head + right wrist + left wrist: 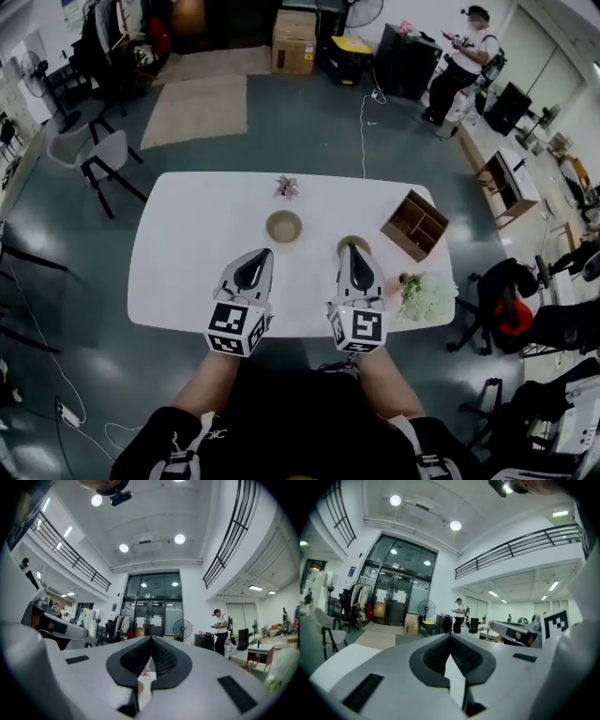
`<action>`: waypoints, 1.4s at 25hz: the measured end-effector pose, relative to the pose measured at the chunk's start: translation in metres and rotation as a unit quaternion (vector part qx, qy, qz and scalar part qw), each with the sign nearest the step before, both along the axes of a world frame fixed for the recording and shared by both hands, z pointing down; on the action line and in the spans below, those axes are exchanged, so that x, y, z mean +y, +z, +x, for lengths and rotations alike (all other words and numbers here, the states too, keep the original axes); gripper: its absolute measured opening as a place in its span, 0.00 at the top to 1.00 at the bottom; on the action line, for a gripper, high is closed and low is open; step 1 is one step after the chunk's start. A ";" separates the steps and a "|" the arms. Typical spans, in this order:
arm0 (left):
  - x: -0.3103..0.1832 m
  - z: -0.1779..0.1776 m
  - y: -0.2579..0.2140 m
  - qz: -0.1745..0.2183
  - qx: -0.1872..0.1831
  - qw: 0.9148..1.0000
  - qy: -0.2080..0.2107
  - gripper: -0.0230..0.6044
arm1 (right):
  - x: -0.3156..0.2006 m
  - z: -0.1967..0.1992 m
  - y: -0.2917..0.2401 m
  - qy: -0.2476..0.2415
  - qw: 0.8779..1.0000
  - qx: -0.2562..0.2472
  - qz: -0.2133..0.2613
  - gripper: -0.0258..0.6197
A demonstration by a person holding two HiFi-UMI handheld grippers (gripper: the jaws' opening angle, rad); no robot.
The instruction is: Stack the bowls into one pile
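Note:
Two tan bowls stand apart on the white table (187, 234). One bowl (283, 226) sits at the middle, empty. The other bowl (354, 243) is mostly hidden behind the tip of my right gripper (348, 247). My left gripper (264, 252) hovers over the near part of the table, its tip just short of the middle bowl. Both grippers point level and away from me. In the left gripper view the left gripper (451, 636) has its jaws pressed together on nothing. The right gripper (151, 639) in its own view is likewise shut and empty.
A small pink plant (287, 187) stands at the table's far edge. A wooden divided box (414, 225) sits at the right, and a leafy green bunch (427, 297) at the near right corner. Chairs (103, 155) stand left, a black chair (502, 300) right. A person (464, 66) stands far back.

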State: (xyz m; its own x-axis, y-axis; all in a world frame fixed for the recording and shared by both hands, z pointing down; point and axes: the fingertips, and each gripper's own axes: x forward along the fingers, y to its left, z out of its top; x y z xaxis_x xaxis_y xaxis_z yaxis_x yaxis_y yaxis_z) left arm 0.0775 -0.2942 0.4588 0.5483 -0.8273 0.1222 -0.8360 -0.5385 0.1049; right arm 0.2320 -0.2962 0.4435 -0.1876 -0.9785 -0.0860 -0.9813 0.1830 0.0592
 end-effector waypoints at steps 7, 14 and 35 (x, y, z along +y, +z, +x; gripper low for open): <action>0.050 0.118 -0.032 -0.004 0.008 1.000 -0.027 0.94 | 0.037 0.137 -0.026 -0.005 1.000 -0.022 -0.009 0.94; 0.074 0.157 -0.023 -0.005 -0.008 0.999 -0.045 0.94 | 0.050 0.168 -0.011 -0.025 0.998 -0.047 -0.037 0.94; 0.097 0.118 -0.013 0.001 -0.031 0.994 -0.109 0.94 | -0.010 0.101 0.200 -0.090 0.904 0.292 -0.300 0.67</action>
State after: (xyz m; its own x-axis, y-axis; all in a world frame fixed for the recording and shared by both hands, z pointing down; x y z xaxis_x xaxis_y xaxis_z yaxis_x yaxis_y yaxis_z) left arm 0.1953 -0.1970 0.4455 0.3469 -0.9261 0.1486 -0.9379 -0.3436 0.0483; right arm 0.3332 -0.3066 0.6435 -0.1905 -0.7647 0.6156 -0.7660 0.5080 0.3939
